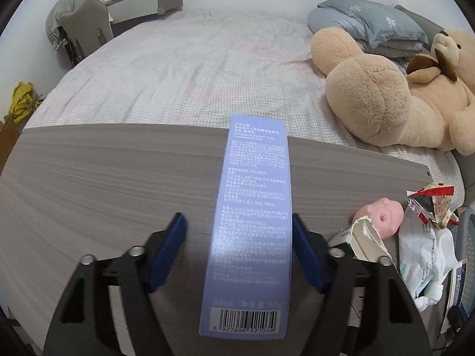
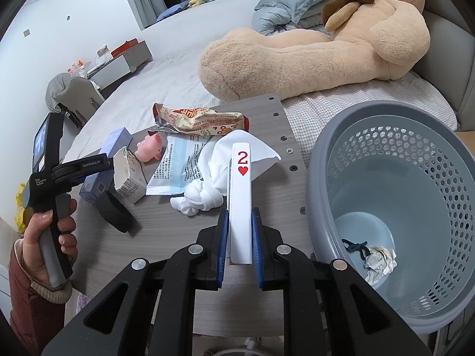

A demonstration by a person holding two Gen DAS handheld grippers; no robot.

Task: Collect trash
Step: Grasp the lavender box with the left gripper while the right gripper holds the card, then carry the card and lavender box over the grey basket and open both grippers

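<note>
Two hand-held grippers are seen over the grey wood-grain worktop (image 2: 166,237) at the bedside. The right hand-held gripper (image 2: 240,243) is pointed forward and level, its blue pads pressed onto a playing card (image 2: 241,195), the two of hearts, which is held on edge and upright just left of the grey perforated basket (image 2: 383,136). Crumpled paper (image 2: 378,262) is seen lying at the bottom of that basket. The left hand-held gripper (image 1: 239,252) is spread wide, a long lilac box (image 1: 252,222) lying between its pads; the right pad appears to meet the box edge, the left pad is held apart. In the right wrist view the left hand (image 2: 49,237) is wrapped around the grip, gripper aimed across the worktop. Beside the card, a white cloth (image 2: 234,160), a mask packet (image 2: 178,163), a snack wrapper (image 2: 204,120), a torn carton (image 2: 126,175) and a pink pig toy (image 2: 150,146) are spread out.
</note>
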